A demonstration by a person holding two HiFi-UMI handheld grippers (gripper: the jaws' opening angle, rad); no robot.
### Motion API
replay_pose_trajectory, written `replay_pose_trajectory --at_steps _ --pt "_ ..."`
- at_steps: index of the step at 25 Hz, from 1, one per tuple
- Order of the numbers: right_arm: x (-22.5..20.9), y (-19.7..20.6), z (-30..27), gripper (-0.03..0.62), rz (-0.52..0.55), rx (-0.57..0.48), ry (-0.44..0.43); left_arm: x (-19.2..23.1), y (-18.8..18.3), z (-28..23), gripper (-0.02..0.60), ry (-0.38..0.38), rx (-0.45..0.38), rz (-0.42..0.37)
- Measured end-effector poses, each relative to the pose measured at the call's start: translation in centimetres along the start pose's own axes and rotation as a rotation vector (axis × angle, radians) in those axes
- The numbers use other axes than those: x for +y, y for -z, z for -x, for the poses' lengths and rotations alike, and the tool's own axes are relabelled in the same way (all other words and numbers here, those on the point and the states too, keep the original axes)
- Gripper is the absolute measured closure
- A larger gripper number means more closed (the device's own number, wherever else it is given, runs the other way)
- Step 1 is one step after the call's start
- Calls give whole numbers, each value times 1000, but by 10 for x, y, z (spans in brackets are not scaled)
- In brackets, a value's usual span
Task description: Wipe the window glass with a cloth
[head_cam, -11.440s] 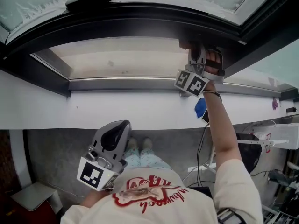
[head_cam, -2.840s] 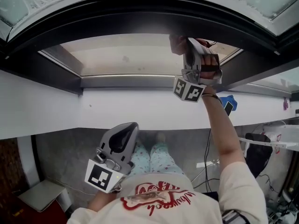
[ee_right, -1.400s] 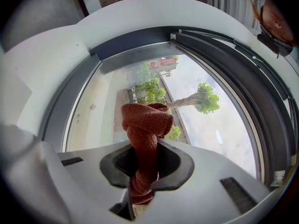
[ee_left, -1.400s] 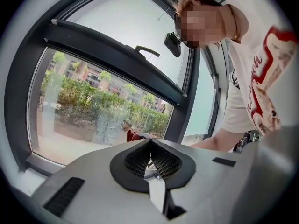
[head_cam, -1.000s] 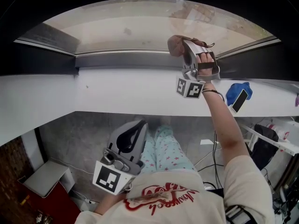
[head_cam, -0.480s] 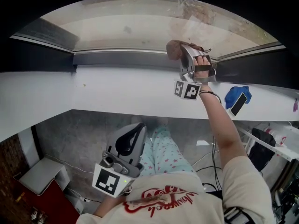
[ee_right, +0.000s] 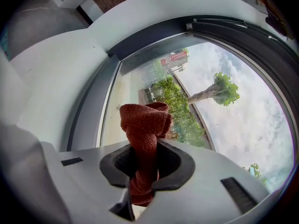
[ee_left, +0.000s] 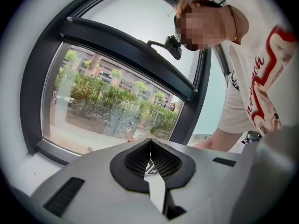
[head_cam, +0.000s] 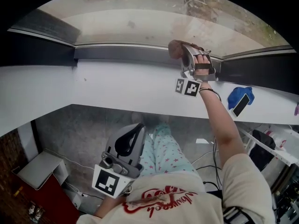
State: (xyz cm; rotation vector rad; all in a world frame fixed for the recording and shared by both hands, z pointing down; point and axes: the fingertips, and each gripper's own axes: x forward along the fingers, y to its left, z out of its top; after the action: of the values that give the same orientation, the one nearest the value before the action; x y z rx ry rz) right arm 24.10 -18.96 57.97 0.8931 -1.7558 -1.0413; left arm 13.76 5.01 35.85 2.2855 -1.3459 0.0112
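Cloth (head_cam: 176,49) | I see it at the bottom edge of the window glass (head_cam: 126,24), upper centre of head view, lower on the pane than seconds ago | right gripper (head_cam: 186,59) jaws pinch it | left gripper (head_cam: 122,148) jaws pressed together, empty, lower left | downward stroke looks finished, I judge another pass due

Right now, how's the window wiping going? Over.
Right gripper shut on red cloth, close to window glass, contact unclear. Left gripper shut, empty, held low. Nothing blocking.
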Motion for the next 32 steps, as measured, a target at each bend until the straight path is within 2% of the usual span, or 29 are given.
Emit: replay_pose_trajectory --at_steps 13,17,21,32 --pt "48 8 -16 526 -32 0 -123 9 4 -4 560 -47 -3 15" --pt "66 13 -23 526 -24 21 -163 10 8 -4 560 -53 5 24" --pt "78 15 -28 526 -59 44 -189 11 9 0 560 -69 6 21" --pt "110 24 -39 523 -62 94 -266 23 19 23 560 -142 10 45"
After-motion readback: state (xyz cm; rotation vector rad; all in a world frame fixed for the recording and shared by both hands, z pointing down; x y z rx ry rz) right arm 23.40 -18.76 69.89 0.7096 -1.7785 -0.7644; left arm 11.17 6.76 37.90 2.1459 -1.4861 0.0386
